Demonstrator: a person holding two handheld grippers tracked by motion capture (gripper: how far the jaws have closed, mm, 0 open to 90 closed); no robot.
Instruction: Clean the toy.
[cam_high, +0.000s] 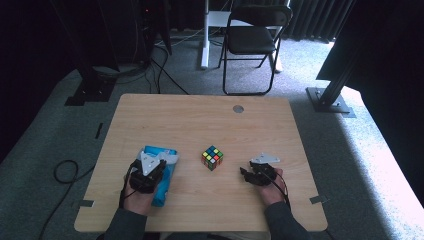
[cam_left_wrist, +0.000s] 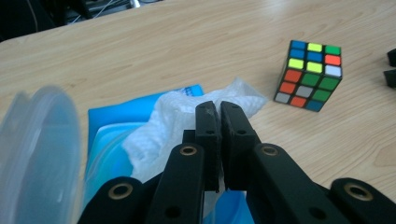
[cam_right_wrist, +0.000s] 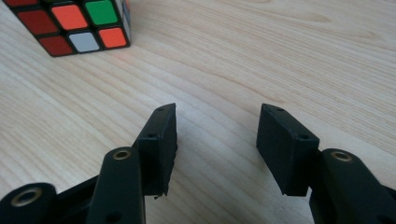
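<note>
Left gripper view: a crumpled white wet wipe (cam_left_wrist: 187, 116) is pinched between the closed jaws of the left gripper (cam_left_wrist: 217, 108), drawn from the blue plastic wipe pack (cam_left_wrist: 121, 112) on the wooden surface (cam_left_wrist: 163, 51). Right gripper (cam_right_wrist: 217, 122) jaws are held apart with nothing between, near a multicoloured puzzle cube (cam_right_wrist: 74, 23)

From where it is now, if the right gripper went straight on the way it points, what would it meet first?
Probably bare tabletop. The right gripper stands open with nothing between its jaws, angled down at the light wooden table. The multicoloured puzzle cube lies ahead but off to the left of that line, so it would likely be missed.
</note>
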